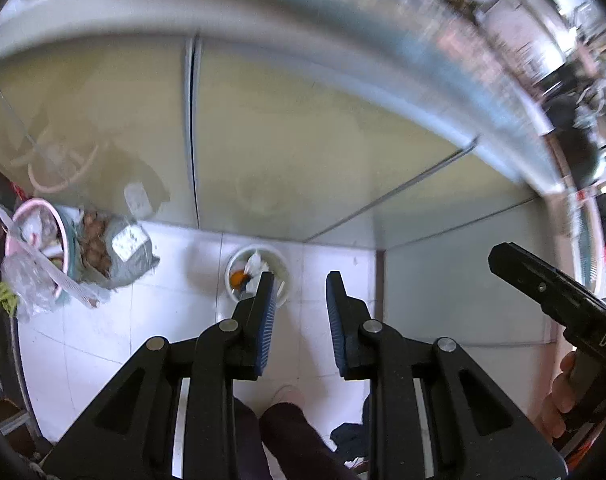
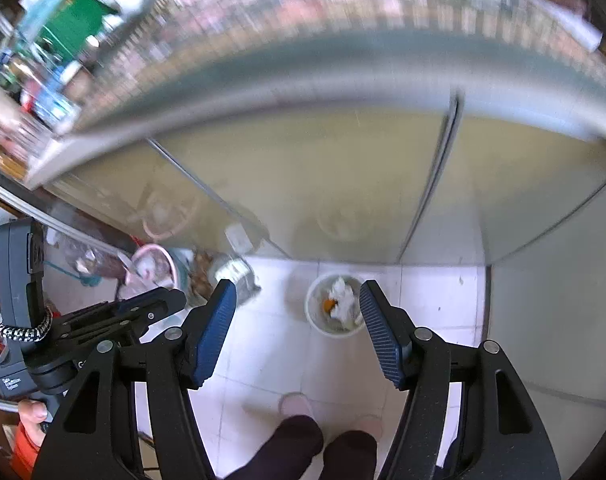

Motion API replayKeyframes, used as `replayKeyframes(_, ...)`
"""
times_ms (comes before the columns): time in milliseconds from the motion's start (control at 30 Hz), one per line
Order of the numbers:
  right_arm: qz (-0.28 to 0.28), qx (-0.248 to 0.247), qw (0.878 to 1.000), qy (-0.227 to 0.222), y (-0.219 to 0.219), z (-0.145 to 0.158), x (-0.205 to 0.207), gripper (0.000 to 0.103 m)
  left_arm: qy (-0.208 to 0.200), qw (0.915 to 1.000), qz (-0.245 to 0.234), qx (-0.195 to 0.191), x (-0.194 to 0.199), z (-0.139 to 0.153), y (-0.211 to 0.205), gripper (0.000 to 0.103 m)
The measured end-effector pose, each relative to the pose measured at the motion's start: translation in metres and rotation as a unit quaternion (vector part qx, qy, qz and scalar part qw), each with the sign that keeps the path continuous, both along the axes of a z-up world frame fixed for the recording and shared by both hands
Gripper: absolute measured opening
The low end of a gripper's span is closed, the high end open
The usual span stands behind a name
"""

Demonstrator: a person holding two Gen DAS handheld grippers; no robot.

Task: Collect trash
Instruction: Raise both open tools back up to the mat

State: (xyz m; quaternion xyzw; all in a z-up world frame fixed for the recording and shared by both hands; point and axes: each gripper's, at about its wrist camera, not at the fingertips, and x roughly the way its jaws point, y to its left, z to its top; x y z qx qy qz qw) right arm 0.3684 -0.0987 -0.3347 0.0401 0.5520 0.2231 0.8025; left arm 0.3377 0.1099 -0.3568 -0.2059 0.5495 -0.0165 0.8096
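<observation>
A small white bin [image 1: 281, 276] stands on the white tiled floor below a cabinet front; it holds crumpled white tissue [image 1: 257, 264] and an orange scrap [image 1: 237, 279]. It also shows in the right wrist view [image 2: 315, 316] with the tissue [image 2: 343, 294]. My left gripper [image 1: 299, 280] is open and empty, held high above the floor over the bin. My right gripper [image 2: 297, 288] is open and empty, also high above the bin. Each gripper's body shows in the other's view: the right [image 1: 559, 300], the left [image 2: 115, 316].
A pink basin [image 1: 43, 240] of rubbish and a grey bag [image 1: 123, 248] with brown contents sit on the floor at left, by the cabinet doors [image 1: 303, 140]. The person's legs and slippers [image 2: 299, 404] stand below the grippers. Shelves of goods blur above.
</observation>
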Motion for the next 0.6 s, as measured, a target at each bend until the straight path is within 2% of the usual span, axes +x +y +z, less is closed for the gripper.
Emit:
replayKeyframes(67, -0.004, 0.004, 1.0, -0.019, 0.001, 0.032, -0.005, 0.061, -0.024, 0.9997, -0.002, 0.006, -0.001, 0.041, 0.003, 0.023)
replayKeyframes(100, -0.006, 0.007, 1.0, -0.027, 0.001, 0.045, -0.006, 0.061, -0.031, 0.9995, -0.002, 0.008, -0.002, 0.05, 0.002, 0.023)
replayKeyframes(233, -0.018, 0.024, 0.998, -0.062, -0.001, 0.102, -0.014, 0.061, -0.077, 0.9967, -0.015, 0.018, -0.003, 0.116, 0.005, 0.023)
replayKeyframes(367, -0.039, 0.034, 0.994, -0.092, -0.006, 0.15, -0.021, 0.061, -0.114, 0.9923, -0.029, 0.04, -0.004, 0.163, 0.007, 0.023)
replayKeyframes(600, -0.09, 0.026, 0.986, -0.141, -0.016, 0.2, -0.026, 0.061, -0.168, 0.9816, -0.055, 0.071, 0.002, 0.225, 0.008, 0.024)
